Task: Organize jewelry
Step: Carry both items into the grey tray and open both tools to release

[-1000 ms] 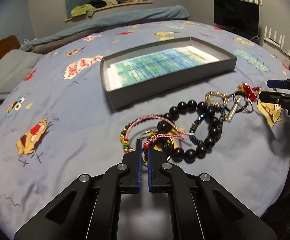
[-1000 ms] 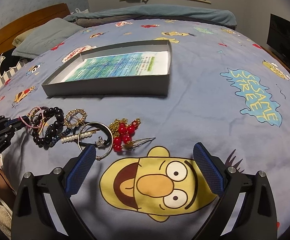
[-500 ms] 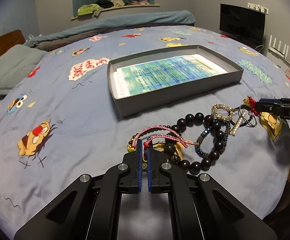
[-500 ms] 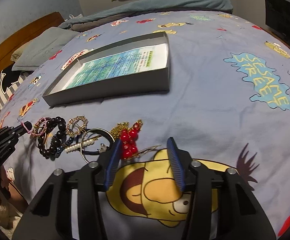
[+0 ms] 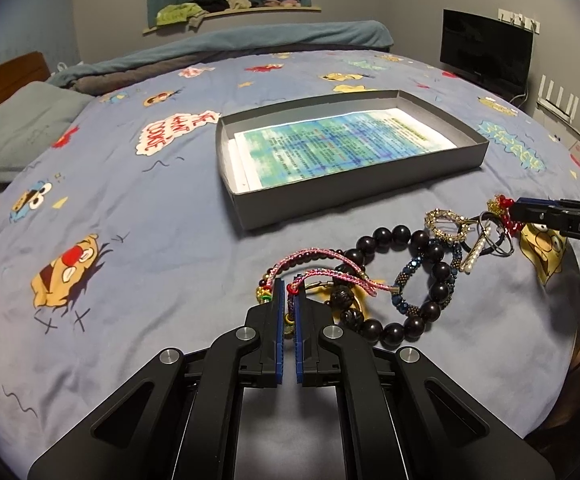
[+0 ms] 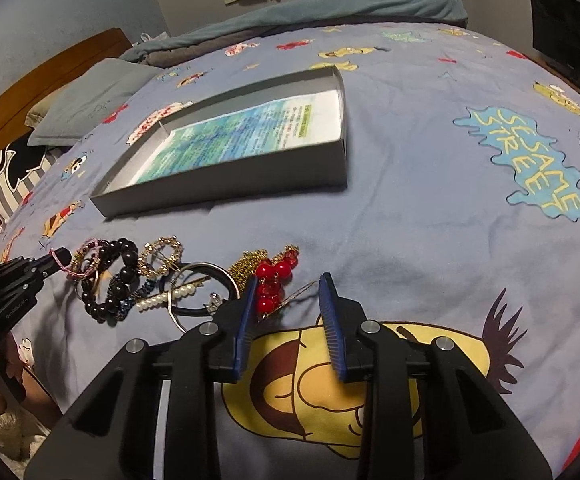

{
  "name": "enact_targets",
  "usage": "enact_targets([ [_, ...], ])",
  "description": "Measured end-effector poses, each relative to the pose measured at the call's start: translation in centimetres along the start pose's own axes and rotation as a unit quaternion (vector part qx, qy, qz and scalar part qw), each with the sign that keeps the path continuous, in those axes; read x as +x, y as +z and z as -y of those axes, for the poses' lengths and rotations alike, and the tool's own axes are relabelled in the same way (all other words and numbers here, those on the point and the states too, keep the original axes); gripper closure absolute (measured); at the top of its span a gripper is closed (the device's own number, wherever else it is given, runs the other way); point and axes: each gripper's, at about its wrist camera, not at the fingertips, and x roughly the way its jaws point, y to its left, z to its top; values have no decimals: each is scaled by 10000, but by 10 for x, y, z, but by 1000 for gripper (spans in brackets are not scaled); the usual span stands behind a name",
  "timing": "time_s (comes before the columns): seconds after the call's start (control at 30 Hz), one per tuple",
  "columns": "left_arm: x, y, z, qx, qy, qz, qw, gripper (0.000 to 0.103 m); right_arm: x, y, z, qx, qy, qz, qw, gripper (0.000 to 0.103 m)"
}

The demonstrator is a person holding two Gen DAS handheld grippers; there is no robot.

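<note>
A pile of jewelry lies on the blue bedspread: a pink braided cord bracelet [image 5: 330,268], a black bead bracelet [image 5: 422,276], a gold ring brooch [image 5: 448,224], a pearl clip [image 6: 171,298] and a red bead earring [image 6: 271,280]. My left gripper [image 5: 286,292] is shut on the pink cord bracelet, low at the pile's near end. My right gripper [image 6: 290,292] is open, its jaws around the red bead earring. A grey shallow box [image 5: 354,178] with a printed sheet inside sits behind the pile.
The bedspread [image 5: 137,208] has cartoon prints. A grey pillow [image 5: 17,136] and wooden headboard [image 6: 49,68] are at the left. A black TV [image 5: 486,52] stands at the far right. A folded blanket [image 5: 229,44] lies across the far end.
My right gripper has moved forward to the red bead earring and narrowed its jaws around it. My left gripper stays shut on the pink cord bracelet and has risen slightly.
</note>
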Motion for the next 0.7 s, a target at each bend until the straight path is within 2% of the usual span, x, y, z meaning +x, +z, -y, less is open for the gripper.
enact_targets([
  [0.13, -4, 3, 0, -44, -55, 38, 10000, 98, -10, 5, -6, -119, -37, 218, 9997, 72],
  [0.27, -18, 17, 3, -1, -88, 261, 9996, 98, -24, 14, -17, -337, -167, 509, 9980, 72],
  [0.53, -37, 64, 2, 93, -187, 673, 9975, 98, -43, 44, -26, -463, -260, 877, 9947, 72],
  [0.7, -29, 98, 1, 136, -252, 735, 9969, 98, -52, 79, -23, -369, -276, 1145, 9924, 72],
])
